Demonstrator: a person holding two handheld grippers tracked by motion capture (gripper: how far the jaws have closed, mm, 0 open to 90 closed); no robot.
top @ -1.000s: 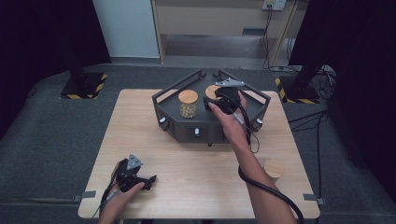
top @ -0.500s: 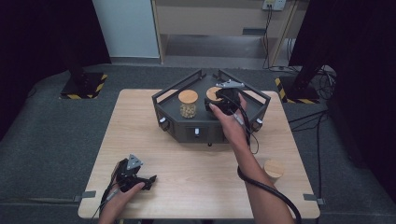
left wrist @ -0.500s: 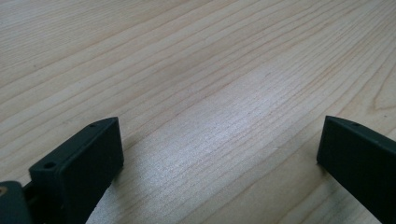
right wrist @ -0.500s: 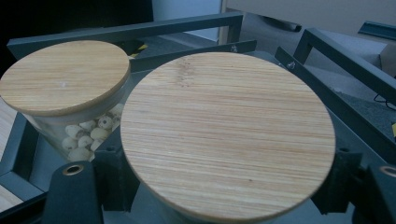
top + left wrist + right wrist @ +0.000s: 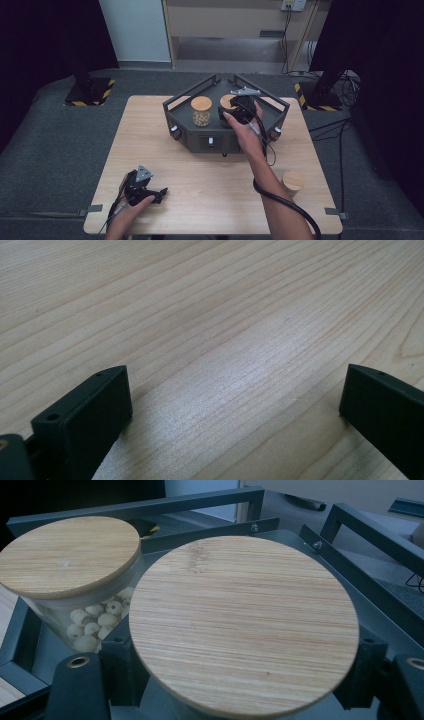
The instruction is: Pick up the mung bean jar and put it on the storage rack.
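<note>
Left jaws: wide apart on the left gripper (image 5: pixel 159 191), holding nothing, resting low over bare wood-grain table (image 5: pixel 240 315) at the near left edge.
Right jaws: the right gripper (image 5: pixel 235 111) sits closed against either side of a round bamboo lid (image 5: pixel 244 622); the jar beneath it is hidden.
Near right: a third lidded jar (image 5: pixel 293 182) stands alone, its contents too small to tell.
Second jar (image 5: pixel 201 111): clear wall, pale round pieces inside, bamboo lid.
Tray (image 5: pixel 180 122): dark metal, angular, railed, holding both far jars.
</note>
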